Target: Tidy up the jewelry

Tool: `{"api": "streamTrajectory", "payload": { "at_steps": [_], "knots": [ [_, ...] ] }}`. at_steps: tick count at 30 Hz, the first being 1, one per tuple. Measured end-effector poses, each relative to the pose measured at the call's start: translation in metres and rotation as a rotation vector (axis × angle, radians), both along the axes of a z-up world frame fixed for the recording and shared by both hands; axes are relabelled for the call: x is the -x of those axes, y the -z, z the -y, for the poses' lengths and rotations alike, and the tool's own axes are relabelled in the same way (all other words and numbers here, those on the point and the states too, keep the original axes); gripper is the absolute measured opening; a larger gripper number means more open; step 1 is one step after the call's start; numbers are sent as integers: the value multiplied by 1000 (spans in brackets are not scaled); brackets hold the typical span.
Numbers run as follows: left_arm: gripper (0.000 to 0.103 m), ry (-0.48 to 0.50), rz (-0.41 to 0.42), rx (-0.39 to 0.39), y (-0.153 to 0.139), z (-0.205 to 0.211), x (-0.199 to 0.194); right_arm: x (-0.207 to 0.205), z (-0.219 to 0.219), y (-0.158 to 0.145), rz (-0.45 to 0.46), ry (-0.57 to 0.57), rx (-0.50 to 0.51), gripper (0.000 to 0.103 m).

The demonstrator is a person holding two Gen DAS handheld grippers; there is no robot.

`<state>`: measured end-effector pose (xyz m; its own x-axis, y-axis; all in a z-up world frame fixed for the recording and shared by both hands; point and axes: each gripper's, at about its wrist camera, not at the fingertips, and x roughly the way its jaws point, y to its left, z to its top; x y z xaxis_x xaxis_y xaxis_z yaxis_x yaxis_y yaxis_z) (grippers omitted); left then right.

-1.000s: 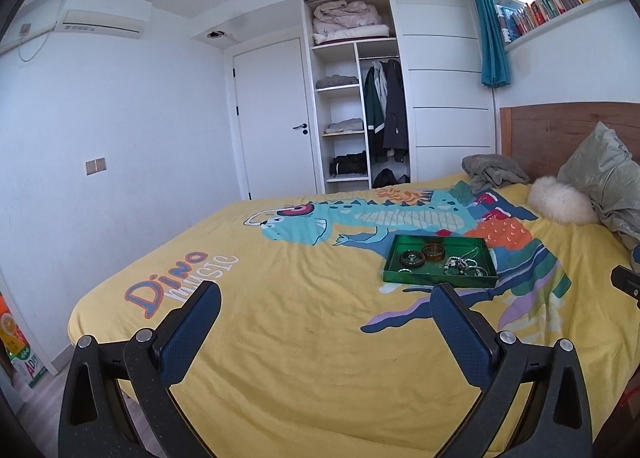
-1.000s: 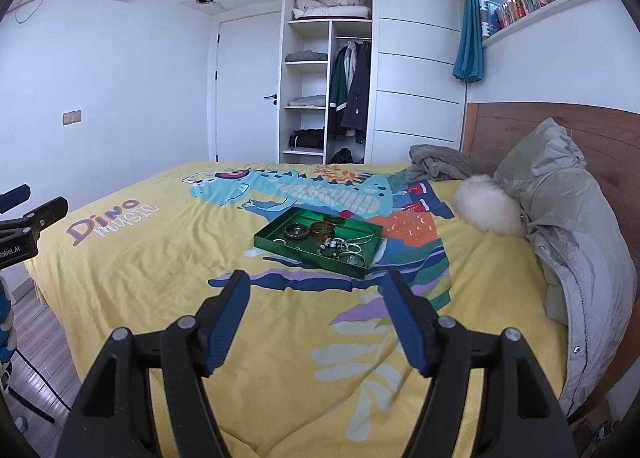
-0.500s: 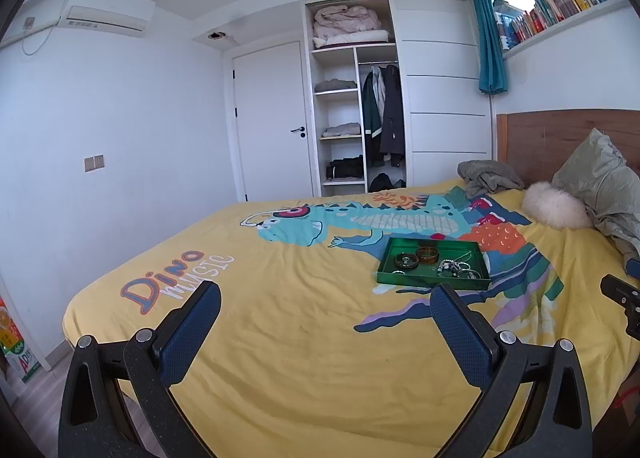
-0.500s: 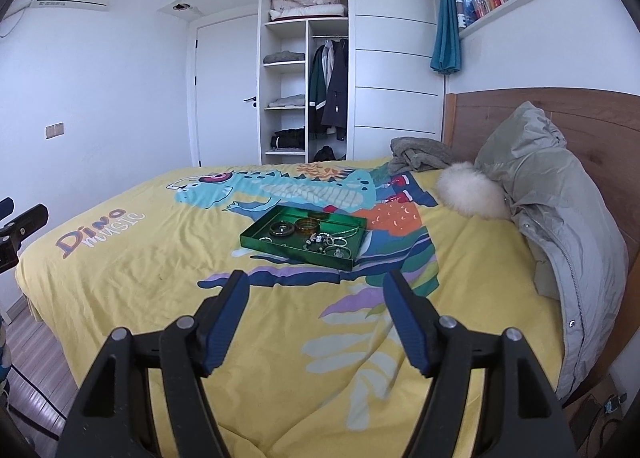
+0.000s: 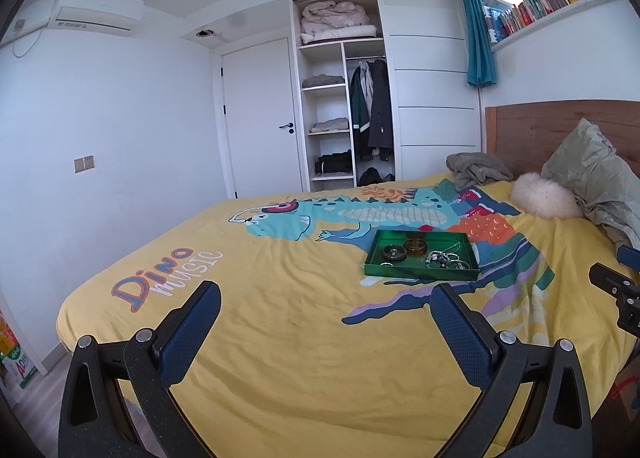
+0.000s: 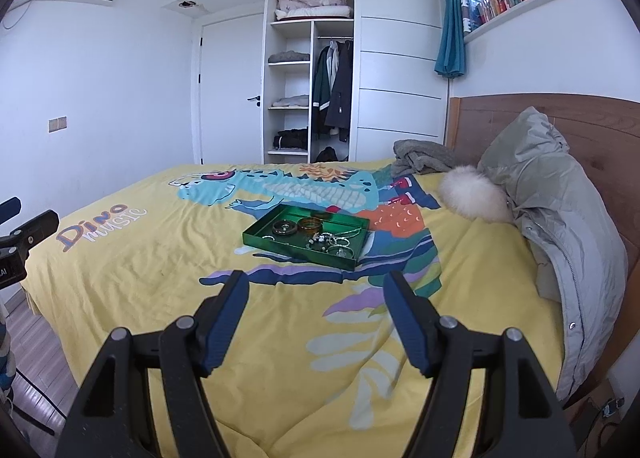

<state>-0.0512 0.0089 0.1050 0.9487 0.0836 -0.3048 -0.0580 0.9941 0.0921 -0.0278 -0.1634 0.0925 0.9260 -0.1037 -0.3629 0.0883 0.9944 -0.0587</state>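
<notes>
Green metal tray (image 6: 362,225) sits mid-bed on the yellow dinosaur duvet (image 6: 160,254), holding two dark bangles (image 6: 298,225) beside a tangled heap of chains and rings (image 6: 334,244). Left gripper (image 5: 324,312) and right gripper (image 6: 316,298) hover spread and empty, well short; sorting could be pending or finished.

Green tray (image 6: 280,244) on yellow dinosaur-print bedspread (image 6: 140,258)

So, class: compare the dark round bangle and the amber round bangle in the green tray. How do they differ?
The dark round bangle is near-black with something small inside its ring; the amber round bangle is translucent orange-brown and looks taller-walled. The dark one lies further left. Both lie flat, side by side, in the green tray.
</notes>
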Motion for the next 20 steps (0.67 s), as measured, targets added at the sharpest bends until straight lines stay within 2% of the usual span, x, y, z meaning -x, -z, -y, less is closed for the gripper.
{"api": "streamTrajectory", "payload": {
  "at_steps": [20],
  "knots": [
    [103,9,-7,-4,2,0,-1,0,7,1,-4,10,3,68]
  ]
}}
